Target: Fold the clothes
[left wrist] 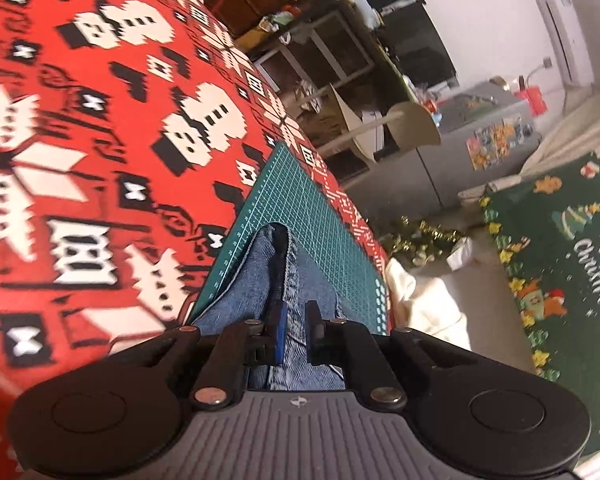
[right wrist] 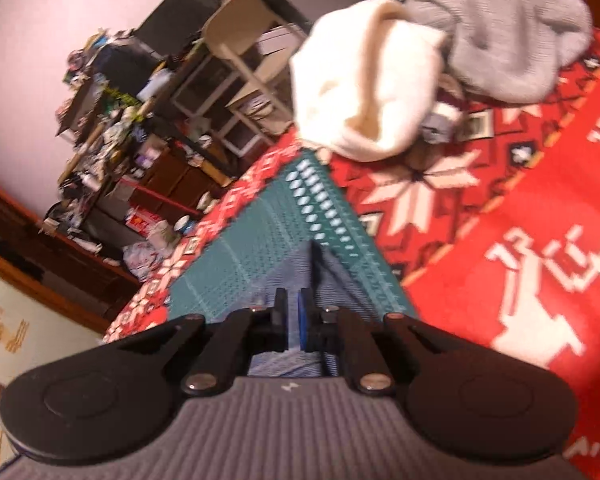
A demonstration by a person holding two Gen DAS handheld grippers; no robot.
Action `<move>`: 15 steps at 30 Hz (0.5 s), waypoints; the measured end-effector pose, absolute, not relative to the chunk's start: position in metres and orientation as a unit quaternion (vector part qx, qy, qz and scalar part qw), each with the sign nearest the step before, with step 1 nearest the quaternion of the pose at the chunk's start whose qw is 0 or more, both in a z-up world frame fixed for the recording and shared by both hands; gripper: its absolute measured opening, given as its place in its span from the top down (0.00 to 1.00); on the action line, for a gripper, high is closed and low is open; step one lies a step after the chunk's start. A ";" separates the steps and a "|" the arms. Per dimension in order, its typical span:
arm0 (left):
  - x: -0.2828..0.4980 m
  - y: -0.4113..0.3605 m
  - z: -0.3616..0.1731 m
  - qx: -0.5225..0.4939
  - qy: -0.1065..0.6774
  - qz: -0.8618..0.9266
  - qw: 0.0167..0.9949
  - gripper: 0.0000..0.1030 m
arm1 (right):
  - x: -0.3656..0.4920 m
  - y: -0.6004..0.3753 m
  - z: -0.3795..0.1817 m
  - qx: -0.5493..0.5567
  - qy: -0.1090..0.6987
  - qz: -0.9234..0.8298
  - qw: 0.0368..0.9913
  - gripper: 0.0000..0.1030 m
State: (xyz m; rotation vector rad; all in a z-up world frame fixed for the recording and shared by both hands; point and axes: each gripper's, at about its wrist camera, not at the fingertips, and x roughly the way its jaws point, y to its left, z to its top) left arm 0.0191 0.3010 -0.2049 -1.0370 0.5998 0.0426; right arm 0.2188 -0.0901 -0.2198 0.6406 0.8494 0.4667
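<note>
A blue denim garment (left wrist: 268,264) lies on a green cutting mat (left wrist: 300,208), which rests on a red Christmas tablecloth (left wrist: 100,140). In the left wrist view a raised fold of the denim runs forward from my left gripper (left wrist: 295,320), which is shut on it. In the right wrist view my right gripper (right wrist: 293,312) is shut on another part of the denim garment (right wrist: 340,276), over the same mat (right wrist: 240,256). The picture there is blurred.
A white garment (right wrist: 364,80) and a grey knit one (right wrist: 500,32) are heaped at the far end of the tablecloth (right wrist: 500,220). Past the table edge are a chair (left wrist: 404,124), a green Christmas rug (left wrist: 560,260), a cream cloth (left wrist: 420,304) and cluttered shelves (right wrist: 120,140).
</note>
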 end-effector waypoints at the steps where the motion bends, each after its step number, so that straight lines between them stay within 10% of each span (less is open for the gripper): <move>1: 0.022 0.302 -0.208 -0.488 0.287 0.024 0.824 0.93 | 0.219 -0.086 -0.219 0.300 0.402 0.231 0.834 0.93; 15: 0.018 0.317 -0.217 -0.500 0.302 0.070 0.809 0.96 | 0.226 -0.079 -0.227 0.259 0.433 0.198 0.840 0.96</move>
